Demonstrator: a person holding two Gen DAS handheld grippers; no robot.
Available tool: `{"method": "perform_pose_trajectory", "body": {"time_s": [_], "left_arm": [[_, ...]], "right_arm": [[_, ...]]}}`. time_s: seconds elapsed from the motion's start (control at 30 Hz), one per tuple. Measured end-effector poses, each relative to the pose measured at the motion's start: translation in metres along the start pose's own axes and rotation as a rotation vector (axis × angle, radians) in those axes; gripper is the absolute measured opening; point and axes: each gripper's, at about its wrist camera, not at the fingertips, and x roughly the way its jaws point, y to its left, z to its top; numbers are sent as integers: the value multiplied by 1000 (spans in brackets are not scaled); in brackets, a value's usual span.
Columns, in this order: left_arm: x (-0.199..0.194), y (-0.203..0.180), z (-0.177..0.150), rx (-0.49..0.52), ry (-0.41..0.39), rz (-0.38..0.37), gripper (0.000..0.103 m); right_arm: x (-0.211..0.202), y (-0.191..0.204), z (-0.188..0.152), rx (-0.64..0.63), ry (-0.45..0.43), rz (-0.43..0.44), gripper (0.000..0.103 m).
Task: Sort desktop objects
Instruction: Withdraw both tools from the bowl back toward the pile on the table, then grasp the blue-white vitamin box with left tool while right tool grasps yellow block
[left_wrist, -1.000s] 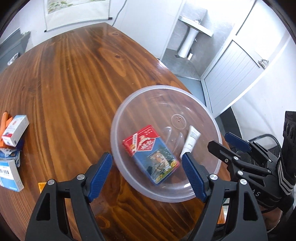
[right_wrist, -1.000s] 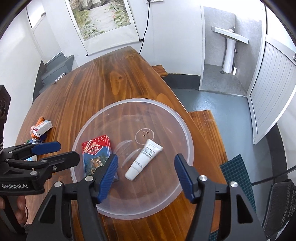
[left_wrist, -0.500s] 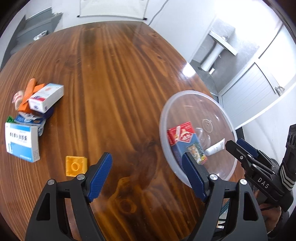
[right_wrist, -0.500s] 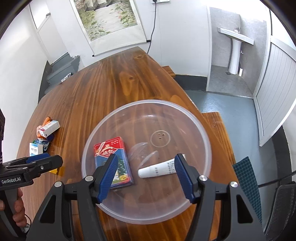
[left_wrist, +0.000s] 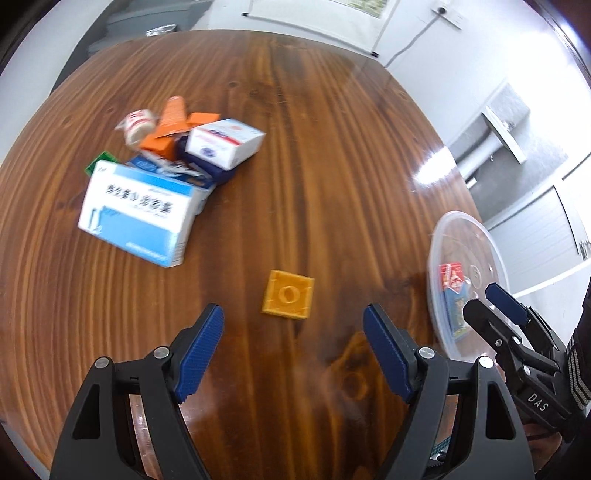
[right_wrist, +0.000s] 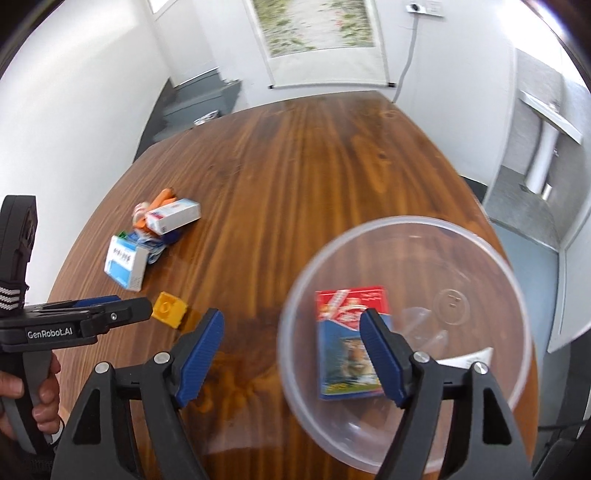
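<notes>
On the brown wooden table the left claw hangs released just short of the small yellow square block — the right claw, also released, straddles the rim of the clear round plastic bowl beyond that block — holding a red-and-blue card box

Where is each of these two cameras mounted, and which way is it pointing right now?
Left wrist: sits on the left gripper, looks down along its open fingers at the yellow block and the box pile; the right gripper shows at the right edge.
Right wrist: sits on the right gripper, looks over the clear bowl holding the card box; the left gripper and a hand show at left.
Shared: table, block, pile, bowl.
</notes>
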Motion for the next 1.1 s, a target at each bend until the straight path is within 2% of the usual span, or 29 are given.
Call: {"method": "perform_pose_trajectory", "body": {"time_s": [0.27,0.67,0.97,1.1], "left_arm": [[-2,48,-3,-91,12,37,81],[-1,101,10,-159,10,21,81],[8,119,29,-228,33,-57,81],[15,133,38,-374,33,-142,81]], "right_arm": [[24,42,4,-68,51,59,80],[61,88,10,-112,119,92,79],[75,100,11,-97,152,57,79],[77,100,10,-87,162,36,79]]}}
